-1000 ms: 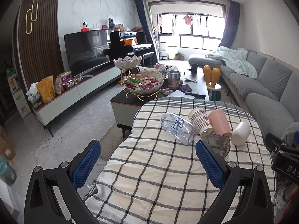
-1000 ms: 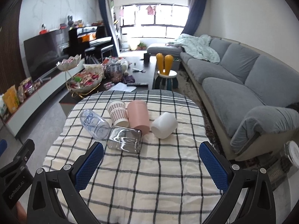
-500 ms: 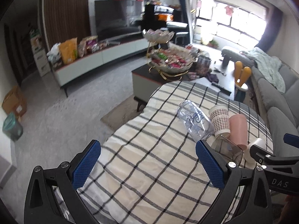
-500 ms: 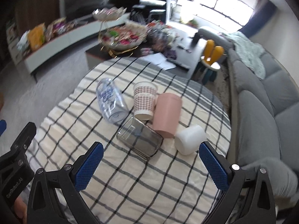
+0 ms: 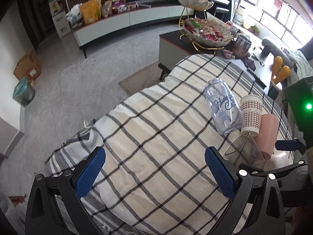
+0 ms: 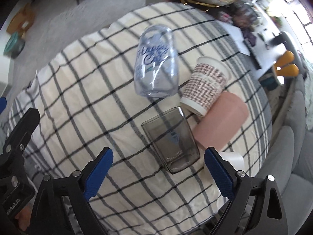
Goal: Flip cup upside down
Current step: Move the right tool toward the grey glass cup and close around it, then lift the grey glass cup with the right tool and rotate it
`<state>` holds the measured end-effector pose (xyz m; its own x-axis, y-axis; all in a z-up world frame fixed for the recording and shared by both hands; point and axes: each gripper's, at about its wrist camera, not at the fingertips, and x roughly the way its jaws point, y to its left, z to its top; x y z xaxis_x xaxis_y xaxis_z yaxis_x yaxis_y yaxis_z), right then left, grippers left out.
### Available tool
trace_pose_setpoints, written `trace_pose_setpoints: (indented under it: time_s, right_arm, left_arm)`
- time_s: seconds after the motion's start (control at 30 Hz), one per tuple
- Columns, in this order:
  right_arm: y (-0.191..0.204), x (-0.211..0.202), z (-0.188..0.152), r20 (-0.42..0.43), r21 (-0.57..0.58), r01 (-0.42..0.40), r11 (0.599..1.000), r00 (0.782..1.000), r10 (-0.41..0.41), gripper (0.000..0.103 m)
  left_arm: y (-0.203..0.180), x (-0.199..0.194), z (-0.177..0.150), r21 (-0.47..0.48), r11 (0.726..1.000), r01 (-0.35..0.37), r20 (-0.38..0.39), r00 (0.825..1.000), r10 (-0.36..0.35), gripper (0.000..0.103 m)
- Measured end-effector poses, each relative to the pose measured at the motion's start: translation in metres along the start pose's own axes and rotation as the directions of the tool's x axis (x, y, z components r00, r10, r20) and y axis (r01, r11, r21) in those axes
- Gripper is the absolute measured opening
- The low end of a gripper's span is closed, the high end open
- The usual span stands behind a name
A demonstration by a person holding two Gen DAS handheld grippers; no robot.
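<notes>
Several cups lie on their sides on a round table with a checked cloth (image 6: 82, 90). A clear blue-lettered cup (image 6: 156, 62), a houndstooth paper cup (image 6: 205, 86), a pink cup (image 6: 221, 121), a smoky square glass (image 6: 172, 141) and a white cup (image 6: 234, 158) form a cluster. My right gripper (image 6: 158, 174) is open, hovering just above and in front of the smoky glass. My left gripper (image 5: 154, 172) is open over bare cloth, left of the cluster; the clear cup (image 5: 223, 105) and smoky glass (image 5: 244, 152) show at its right.
A coffee table with a tiered snack bowl (image 5: 203, 31) stands beyond the round table. A TV bench with snack bags (image 5: 109, 19) lines the far wall. A grey sofa (image 6: 287, 156) is to the right. A bin (image 5: 23, 92) and boxes sit on the floor at left.
Both grippers have risen and tilted downward, moving closer over the table. The right gripper now frames the smoky glass between its fingers. The cups have not moved.
</notes>
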<state>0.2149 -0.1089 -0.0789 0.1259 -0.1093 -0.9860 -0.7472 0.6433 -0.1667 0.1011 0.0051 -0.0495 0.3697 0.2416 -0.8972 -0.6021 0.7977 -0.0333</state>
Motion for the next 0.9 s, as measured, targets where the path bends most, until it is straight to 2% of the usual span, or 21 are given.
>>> trace_pose_setpoints:
  time_s: [0.17, 0.4, 0.5, 0.73, 0.83, 0.9]
  right_arm:
    - [-0.004, 0.016, 0.012, -0.051, -0.066, 0.000, 0.998, 0.999, -0.003, 0.092]
    - [-0.004, 0.046, 0.022, -0.105, -0.116, -0.011, 0.993, 0.994, -0.001, 0.091]
    - [-0.007, 0.059, 0.024, -0.130, -0.101, -0.033, 0.994, 0.991, 0.020, 0.086]
    - [-0.011, 0.075, 0.023, -0.164, -0.073, -0.034, 0.997, 0.986, 0.022, 0.086]
    - [-0.013, 0.077, 0.023, -0.165, -0.042, -0.029, 0.999, 0.986, 0.022, 0.077]
    - [-0.017, 0.075, 0.022, -0.160, -0.013, -0.045, 0.999, 0.986, 0.043, 0.077]
  left_arm:
    - [-0.009, 0.018, -0.001, 0.002, 1.000, -0.019, -0.066, 0.998, 0.019, 0.103]
    - [-0.020, 0.037, 0.000, 0.003, 0.999, -0.044, -0.090, 0.995, 0.044, 0.103]
    - [-0.023, 0.045, 0.000, 0.016, 0.999, -0.052, -0.105, 0.993, 0.053, 0.103]
    - [-0.024, 0.055, -0.002, 0.022, 0.998, -0.054, -0.125, 0.991, 0.056, 0.103]
    - [-0.025, 0.052, -0.002, 0.035, 0.998, -0.046, -0.110, 0.993, 0.050, 0.103]
    - [-0.023, 0.051, -0.001, 0.030, 0.999, -0.042, -0.101, 0.994, 0.045, 0.103]
